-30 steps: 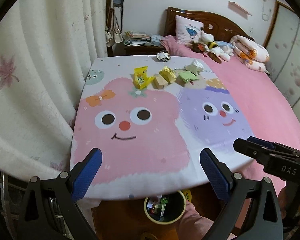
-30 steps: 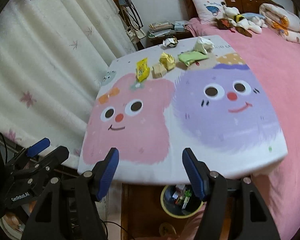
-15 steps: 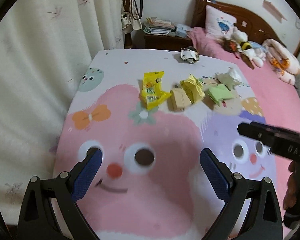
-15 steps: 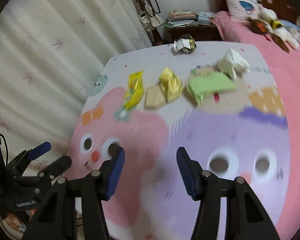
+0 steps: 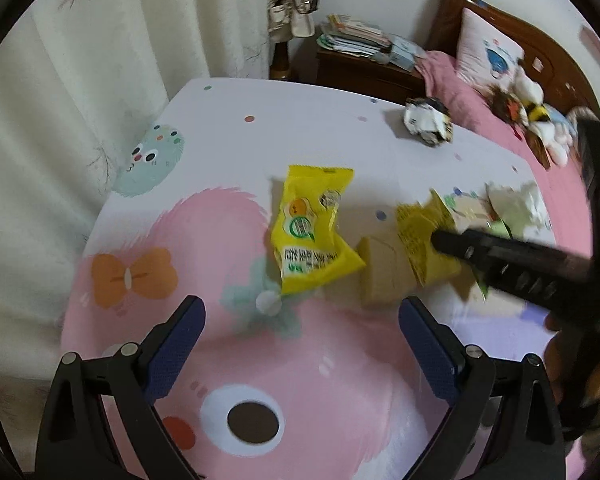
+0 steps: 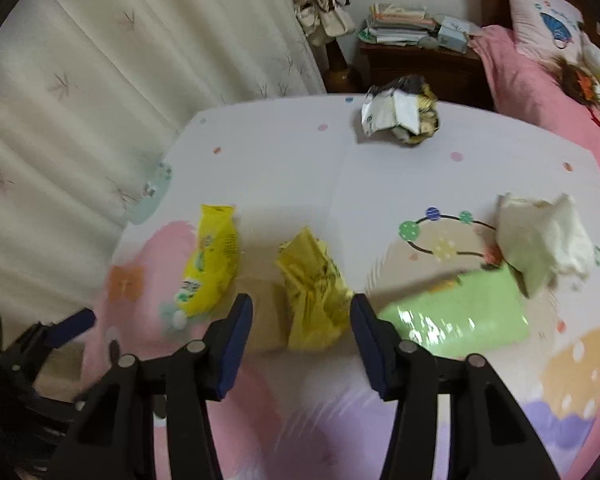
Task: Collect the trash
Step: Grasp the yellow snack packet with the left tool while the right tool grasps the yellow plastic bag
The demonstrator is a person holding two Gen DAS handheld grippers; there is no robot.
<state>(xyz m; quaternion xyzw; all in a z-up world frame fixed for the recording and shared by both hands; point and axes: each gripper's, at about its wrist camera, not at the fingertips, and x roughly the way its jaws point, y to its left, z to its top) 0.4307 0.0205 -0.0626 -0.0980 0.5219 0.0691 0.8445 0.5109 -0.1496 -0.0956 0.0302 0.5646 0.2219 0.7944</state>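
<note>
Trash lies in a row on the cartoon tablecloth [image 5: 204, 240]. A yellow snack packet [image 5: 310, 232] [image 6: 212, 260] is leftmost, then a tan box [image 5: 380, 276] [image 6: 266, 320], a crumpled yellow wrapper [image 6: 314, 280] [image 5: 420, 240], a green pack [image 6: 456, 312] and white tissue [image 6: 540, 240]. A crumpled dark-and-white wrapper [image 6: 400, 114] [image 5: 428, 120] lies farther back. My left gripper [image 5: 300, 340] is open, just short of the snack packet. My right gripper [image 6: 302, 328] has its jaws closing, the crumpled yellow wrapper's near end between them; the pads are not pressing it.
A cream curtain [image 6: 100, 80] hangs left of the table. A wooden nightstand [image 6: 412, 56] with stacked papers stands behind. A bed with pink bedding [image 5: 480, 108], a pillow and plush toys is to the right. The right gripper's black body [image 5: 520, 264] crosses the left wrist view.
Both grippers have moved forward and down over the table from its near edge to the row of trash. The right jaws have narrowed. The bin below the table edge is out of view.
</note>
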